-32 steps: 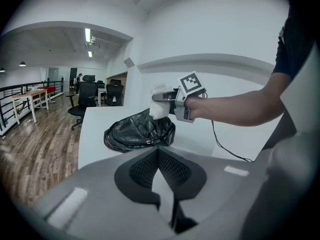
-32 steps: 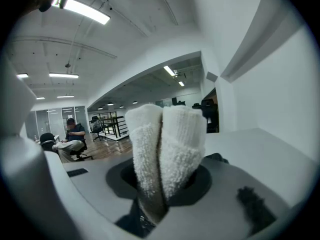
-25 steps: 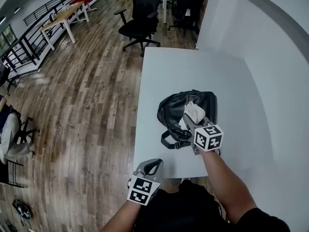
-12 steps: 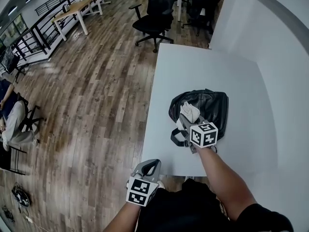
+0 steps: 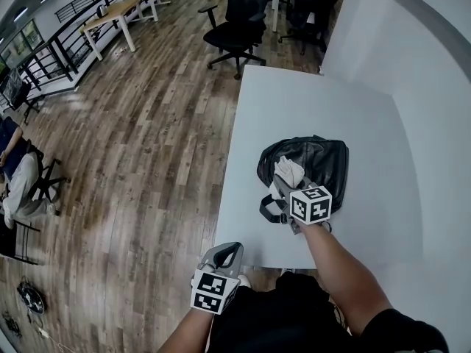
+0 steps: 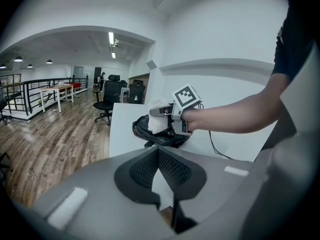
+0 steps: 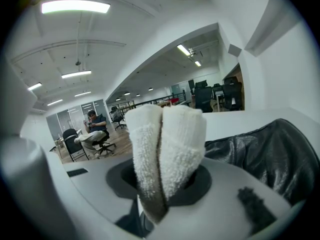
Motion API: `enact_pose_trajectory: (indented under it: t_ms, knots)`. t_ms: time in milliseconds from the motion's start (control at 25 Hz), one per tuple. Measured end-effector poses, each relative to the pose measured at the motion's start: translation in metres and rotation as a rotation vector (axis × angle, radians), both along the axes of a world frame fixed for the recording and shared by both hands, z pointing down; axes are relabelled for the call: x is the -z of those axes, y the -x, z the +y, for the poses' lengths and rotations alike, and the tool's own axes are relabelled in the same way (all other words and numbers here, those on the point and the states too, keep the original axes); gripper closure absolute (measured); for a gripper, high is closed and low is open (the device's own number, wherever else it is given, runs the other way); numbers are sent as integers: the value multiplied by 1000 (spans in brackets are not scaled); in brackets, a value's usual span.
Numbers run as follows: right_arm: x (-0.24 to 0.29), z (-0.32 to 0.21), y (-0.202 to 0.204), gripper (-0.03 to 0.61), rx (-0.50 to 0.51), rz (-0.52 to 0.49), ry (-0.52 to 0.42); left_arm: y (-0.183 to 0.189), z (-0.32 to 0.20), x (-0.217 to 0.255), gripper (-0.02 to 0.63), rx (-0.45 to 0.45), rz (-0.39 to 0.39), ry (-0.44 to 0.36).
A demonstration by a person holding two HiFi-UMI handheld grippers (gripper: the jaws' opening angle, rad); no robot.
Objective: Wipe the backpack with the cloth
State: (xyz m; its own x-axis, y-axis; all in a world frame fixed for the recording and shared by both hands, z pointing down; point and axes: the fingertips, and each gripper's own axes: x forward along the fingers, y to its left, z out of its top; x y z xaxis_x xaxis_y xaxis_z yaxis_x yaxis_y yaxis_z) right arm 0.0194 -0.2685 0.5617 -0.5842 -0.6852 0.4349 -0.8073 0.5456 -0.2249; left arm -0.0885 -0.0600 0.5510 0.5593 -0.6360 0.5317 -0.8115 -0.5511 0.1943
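The left tool (image 5: 229, 250) hangs low at the person's waist, off the near left corner of the bench (image 5: 294, 101) and well apart from the work. Its jaws are drawn together at the tips with nothing between them. From its own view, the left tool (image 6: 161, 179) looks across the bench edge at the bag.

The backpack (image 5: 318, 160) lies flat near the bench's near left side, its long axis running roughly side to side. Its straps (image 5: 268, 210) trail toward the person.

The right tool (image 5: 283, 188) is the nearer one by far. It sits over the bag's left end, clamped on the folded white cloth (image 5: 290, 170), which appears to rest on the black surface. In the right gripper view the cloth (image 7: 165, 149) stands pinched upright between the jaws, and the backpack (image 7: 272, 154) spreads out to its right.

The unwiped stretch therefore probably lies rightward and away from the cloth, so a stroke along the long axis suits. The bench's left edge is close to the bag's left end. Bare bench opens beyond and to the right, up to the wall (image 5: 434, 123).
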Motion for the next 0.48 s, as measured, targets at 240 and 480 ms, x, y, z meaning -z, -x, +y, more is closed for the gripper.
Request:
enact_pose_trajectory:
  t_ms: [240, 480]
  knots:
    - [0, 8, -17, 477, -18, -3, 6, -12, -6, 1, 607, -28, 7, -8]
    - [4, 14, -41, 477, -49, -4, 1, -30, -8, 2, 607, -59, 16, -14]
